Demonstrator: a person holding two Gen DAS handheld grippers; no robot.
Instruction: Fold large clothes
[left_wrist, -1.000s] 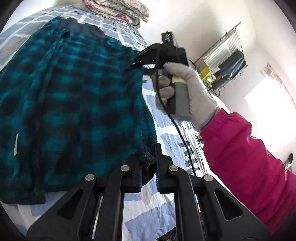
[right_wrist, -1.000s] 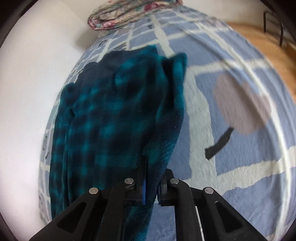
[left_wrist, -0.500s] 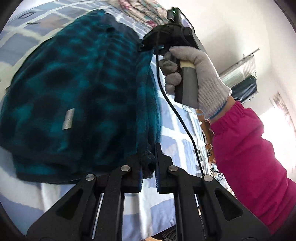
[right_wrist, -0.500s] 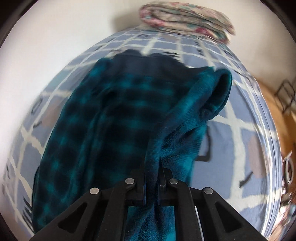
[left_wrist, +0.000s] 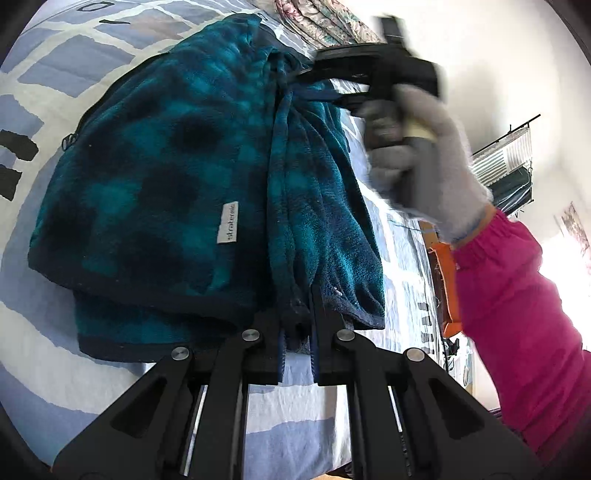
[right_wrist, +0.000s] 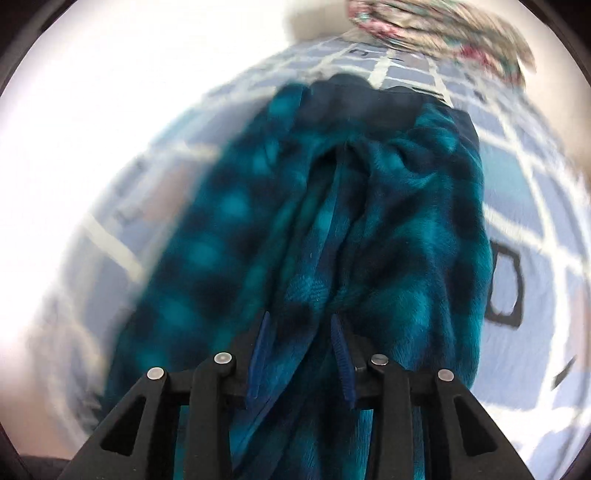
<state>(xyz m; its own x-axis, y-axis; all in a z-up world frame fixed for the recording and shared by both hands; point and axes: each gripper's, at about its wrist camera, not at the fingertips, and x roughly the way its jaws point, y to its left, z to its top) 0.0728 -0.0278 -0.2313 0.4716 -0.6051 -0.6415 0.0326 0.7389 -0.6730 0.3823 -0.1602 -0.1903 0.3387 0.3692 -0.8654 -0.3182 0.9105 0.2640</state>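
Note:
A teal and dark plaid fleece garment (left_wrist: 166, 192) lies on the bed, its long side folded over onto itself, a white label on top. My left gripper (left_wrist: 297, 317) is shut on the near hem of the folded layer. At the garment's far end, a grey-gloved hand holds my right gripper (left_wrist: 310, 79). In the right wrist view the right gripper (right_wrist: 301, 332) has its jaws opening: the blue pads (right_wrist: 340, 350) stand apart, and a loose ridge of the fleece (right_wrist: 406, 221) lies between them without being pressed.
A blue and white patterned sheet (left_wrist: 55, 85) covers the bed. A folded floral quilt (left_wrist: 325, 22) lies at its head by the white wall. A pink sleeve (left_wrist: 517, 314) crosses the right side. A wire rack (left_wrist: 506, 162) and an orange object (left_wrist: 447, 280) stand beyond the bed's right edge.
Both grippers carried the garment's right edge leftward over its body, doubling it. The left gripper kept its hold. The right jaws, shut on the fleece before, have parted.

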